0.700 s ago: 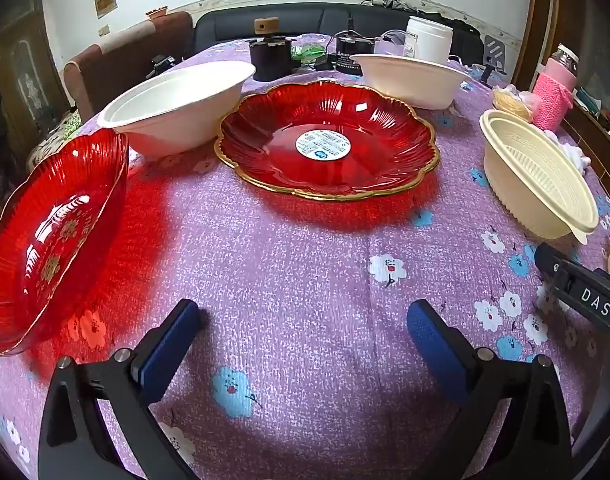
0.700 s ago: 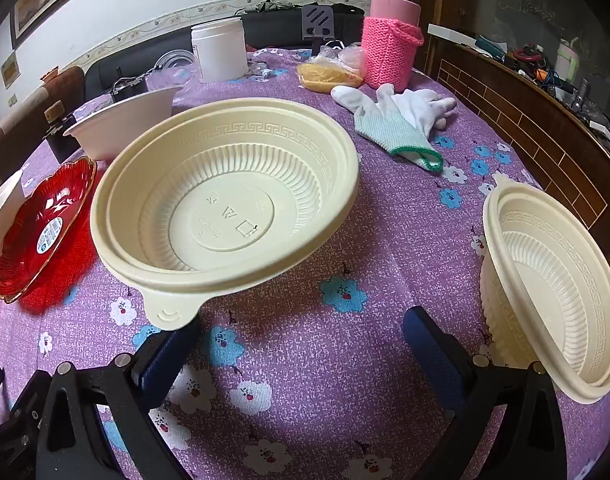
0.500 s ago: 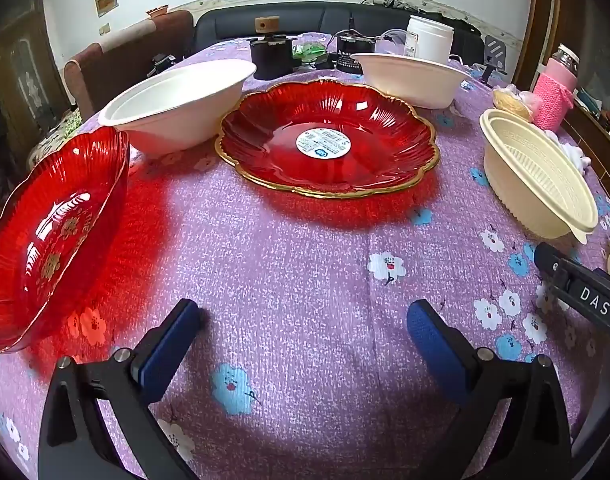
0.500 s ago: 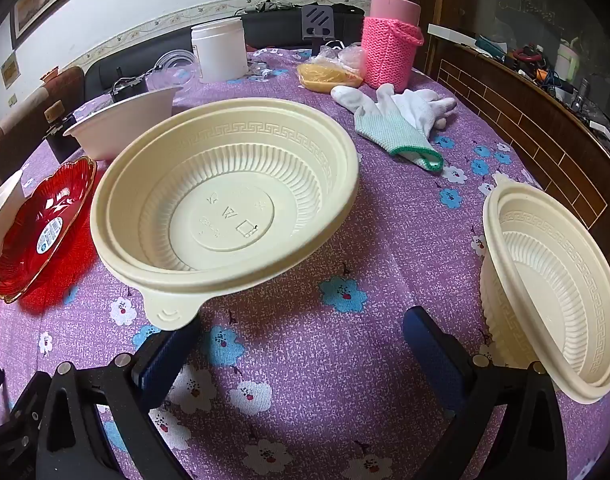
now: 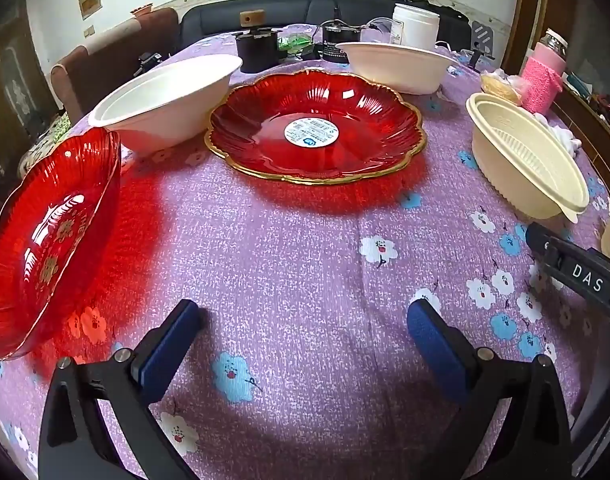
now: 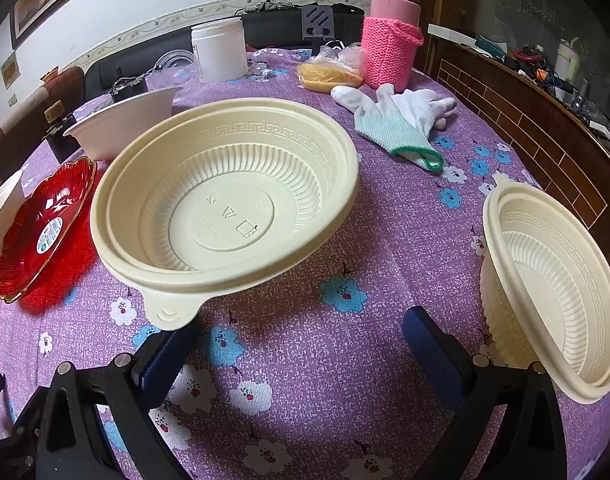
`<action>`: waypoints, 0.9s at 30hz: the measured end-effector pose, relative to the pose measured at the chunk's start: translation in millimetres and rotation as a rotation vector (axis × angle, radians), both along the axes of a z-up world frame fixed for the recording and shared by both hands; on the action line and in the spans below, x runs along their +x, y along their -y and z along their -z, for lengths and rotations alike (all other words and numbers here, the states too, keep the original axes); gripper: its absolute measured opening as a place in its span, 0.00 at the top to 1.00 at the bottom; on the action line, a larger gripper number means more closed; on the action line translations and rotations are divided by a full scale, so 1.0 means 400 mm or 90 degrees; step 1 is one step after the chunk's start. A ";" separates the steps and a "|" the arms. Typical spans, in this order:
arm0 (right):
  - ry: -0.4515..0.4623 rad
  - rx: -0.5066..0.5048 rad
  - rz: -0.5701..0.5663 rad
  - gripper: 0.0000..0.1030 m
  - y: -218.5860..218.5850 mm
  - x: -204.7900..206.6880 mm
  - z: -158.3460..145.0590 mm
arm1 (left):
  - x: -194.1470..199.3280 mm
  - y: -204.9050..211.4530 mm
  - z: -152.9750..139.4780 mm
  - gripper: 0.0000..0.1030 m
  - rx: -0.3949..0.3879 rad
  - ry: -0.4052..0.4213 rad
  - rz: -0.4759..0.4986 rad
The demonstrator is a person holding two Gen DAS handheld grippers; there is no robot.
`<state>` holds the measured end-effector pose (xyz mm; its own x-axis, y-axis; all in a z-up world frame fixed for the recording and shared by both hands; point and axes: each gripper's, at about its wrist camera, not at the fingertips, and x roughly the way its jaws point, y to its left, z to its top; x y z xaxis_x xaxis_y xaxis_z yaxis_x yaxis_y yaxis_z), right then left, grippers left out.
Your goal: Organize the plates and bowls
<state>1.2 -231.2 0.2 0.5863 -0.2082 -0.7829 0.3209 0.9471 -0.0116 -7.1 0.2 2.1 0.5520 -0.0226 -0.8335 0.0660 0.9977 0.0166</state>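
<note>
Both claws hang over the surface [image 5: 305, 248] w/ nothing in them. The left claw [image 5: 305, 332] has its jaws spread as wide as they go, only purple floral cloth between the blue pads. Same for the right claw [image 6: 301, 344]: fully spread, empty, angled down at the cloth.

Dishes sit scattered in like pairs, prob. so each pair can be nested. The gold-rimmed red plate [image 5: 317, 124] lies flat mid-surface, straight ahead of the left claw. The second red plate [image 5: 49, 236] is off to that claw's left, near the surface edge. Two white bowls flank the far side of the gold-rimmed plate: white bowl on the left [image 5: 165, 100] just beside its rim, the other white bowl [image 5: 393, 66] behind it to the right.

The near cream bowl [image 6: 225, 208] sits right in front of the right claw, its pull tab just above the claw's left pad, not gripped. The second cream bowl [image 6: 545, 288] stands just beside the claw's right finger.

Judging by layout, no stacking done yet; each claw faces its own pair, left on reds, right on creams. Tab looks like the handy grab spot.

Gloves [image 6: 401, 120], a pink knit-sleeved flask [image 6: 391, 40] and a white jar [image 6: 221, 50] sit at the far end.
</note>
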 end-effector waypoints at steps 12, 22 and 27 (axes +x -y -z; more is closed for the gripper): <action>0.000 0.000 0.000 0.01 0.000 0.000 0.000 | -0.211 -0.056 -0.132 0.00 -0.120 0.093 0.075; 0.000 0.000 0.000 0.01 -0.001 0.000 0.000 | -0.358 -0.072 -0.278 0.00 -0.119 0.270 0.066; 0.000 0.000 0.000 0.01 -0.001 0.000 0.000 | -0.339 -0.086 -0.268 0.00 -0.080 0.257 0.041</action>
<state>1.2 -230.9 0.3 0.5862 -0.2082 -0.7830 0.3210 0.9470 -0.0115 -142.5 34.6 109.3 0.8280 -0.1553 -0.5389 0.1418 0.9876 -0.0667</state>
